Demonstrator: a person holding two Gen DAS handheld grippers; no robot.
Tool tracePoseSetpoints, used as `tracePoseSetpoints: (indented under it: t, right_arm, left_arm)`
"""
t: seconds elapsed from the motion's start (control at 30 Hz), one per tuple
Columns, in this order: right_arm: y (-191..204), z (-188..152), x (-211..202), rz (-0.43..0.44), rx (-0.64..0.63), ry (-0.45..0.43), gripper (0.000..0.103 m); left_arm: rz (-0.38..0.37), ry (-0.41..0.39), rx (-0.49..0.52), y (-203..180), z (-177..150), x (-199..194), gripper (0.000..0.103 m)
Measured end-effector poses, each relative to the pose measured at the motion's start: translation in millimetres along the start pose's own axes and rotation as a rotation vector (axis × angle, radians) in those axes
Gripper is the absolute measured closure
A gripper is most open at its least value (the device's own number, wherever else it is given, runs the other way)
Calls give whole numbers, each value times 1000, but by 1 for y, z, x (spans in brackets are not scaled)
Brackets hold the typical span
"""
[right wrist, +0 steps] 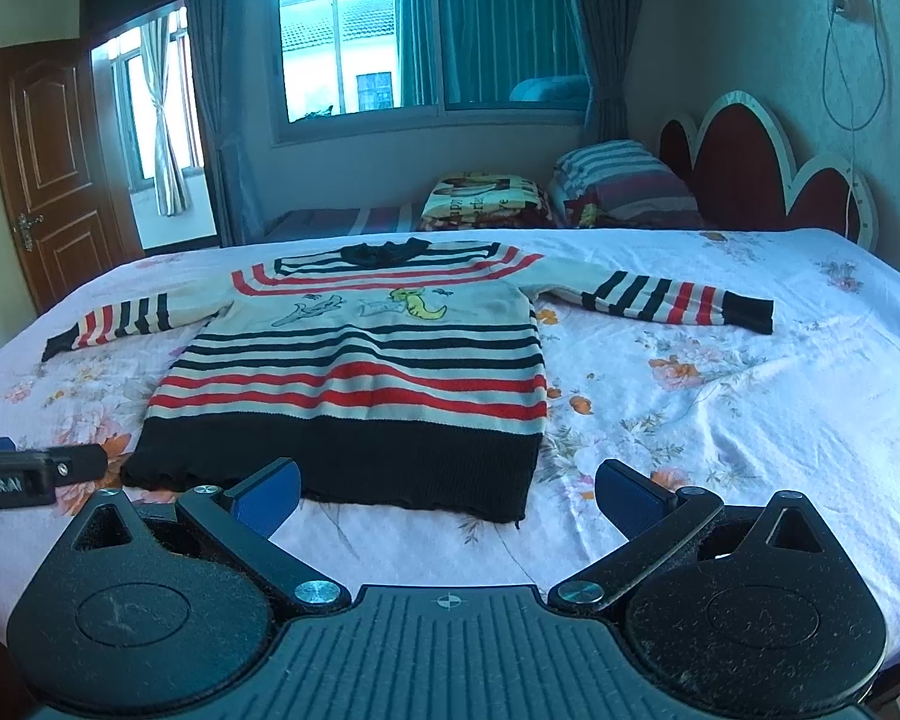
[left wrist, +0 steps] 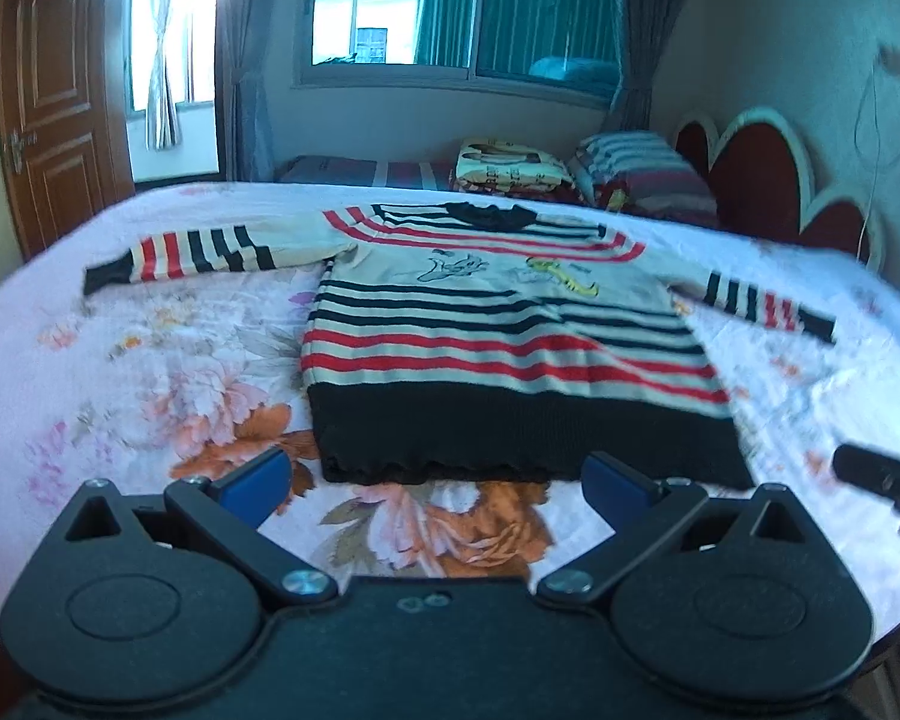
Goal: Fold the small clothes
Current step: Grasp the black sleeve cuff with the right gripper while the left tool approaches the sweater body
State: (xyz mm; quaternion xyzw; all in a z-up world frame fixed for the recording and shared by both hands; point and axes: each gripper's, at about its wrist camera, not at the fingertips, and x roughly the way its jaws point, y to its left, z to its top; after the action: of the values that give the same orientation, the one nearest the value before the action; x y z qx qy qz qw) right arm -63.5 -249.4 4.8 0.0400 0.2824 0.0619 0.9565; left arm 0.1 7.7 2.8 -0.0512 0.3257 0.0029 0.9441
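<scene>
A small striped sweater lies flat on the bed, front up, with cartoon figures on the chest, a black hem nearest me and both sleeves spread sideways. My left gripper hovers open just short of the black hem, nothing between its blue pads. My right gripper is open too, near the hem's right corner, its left pad over the hem edge. In the right wrist view the left gripper's finger shows at the left edge. In the left wrist view part of the right gripper appears at the right edge.
The sweater rests on a pink floral bedsheet. Folded blankets and a striped pillow lie at the far side by a red headboard. A wooden door stands at the left, a window behind.
</scene>
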Motion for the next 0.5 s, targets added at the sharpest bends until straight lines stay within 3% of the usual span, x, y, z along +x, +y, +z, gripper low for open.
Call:
tracePoseSetpoints:
  t: [0.2, 0.3, 0.4, 0.5]
  right_arm:
    - [-30, 12, 3, -62, 68, -61, 0]
    - [-55, 24, 13, -142, 115, -77, 0]
    - [-84, 38, 29, -199, 147, -56, 0]
    - [-115, 53, 46, -209, 207, -56, 0]
  left_arm:
    - [-62, -15, -9, -3, 12, 17, 1]
    - [-105, -4, 9, -9, 24, 33, 2]
    - [-144, 2, 3, -12, 39, 52, 8]
    - [-125, 5, 11, -14, 55, 76, 19]
